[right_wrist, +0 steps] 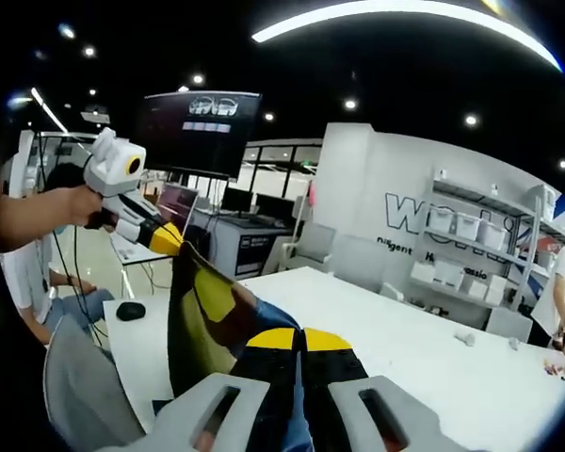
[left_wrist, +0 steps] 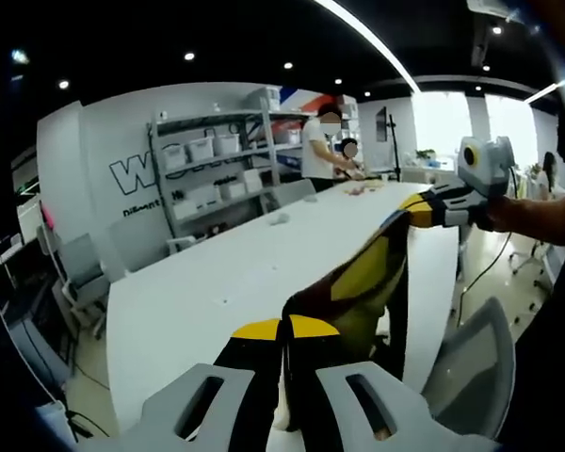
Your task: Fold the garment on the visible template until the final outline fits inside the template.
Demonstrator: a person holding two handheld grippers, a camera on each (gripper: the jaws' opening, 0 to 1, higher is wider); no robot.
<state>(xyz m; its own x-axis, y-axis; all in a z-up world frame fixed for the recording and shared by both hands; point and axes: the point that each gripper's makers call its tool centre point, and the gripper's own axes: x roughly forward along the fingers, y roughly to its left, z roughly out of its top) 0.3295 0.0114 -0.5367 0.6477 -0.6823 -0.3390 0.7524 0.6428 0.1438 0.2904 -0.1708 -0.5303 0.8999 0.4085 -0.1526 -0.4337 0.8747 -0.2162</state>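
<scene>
Above the long white tabletop [left_wrist: 217,282], the garment [left_wrist: 358,282] hung stretched between both grippers, left gripper [left_wrist: 282,331] and right gripper [right_wrist: 301,341], fingers clamped on opposite ends.

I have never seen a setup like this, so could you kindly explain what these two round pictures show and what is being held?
There is no robot here: a person holds a two-finger tool in each hand, and a fisheye camera rides on each tool. In the left gripper view, the left gripper is shut on a yellow and dark garment, which stretches across to the right gripper. The right gripper view looks back the other way: the right gripper pinches the same garment, and the left gripper holds the far corner. So the cloth hangs lifted between both tools, above a long white table. Shelves with bins stand behind.
</scene>
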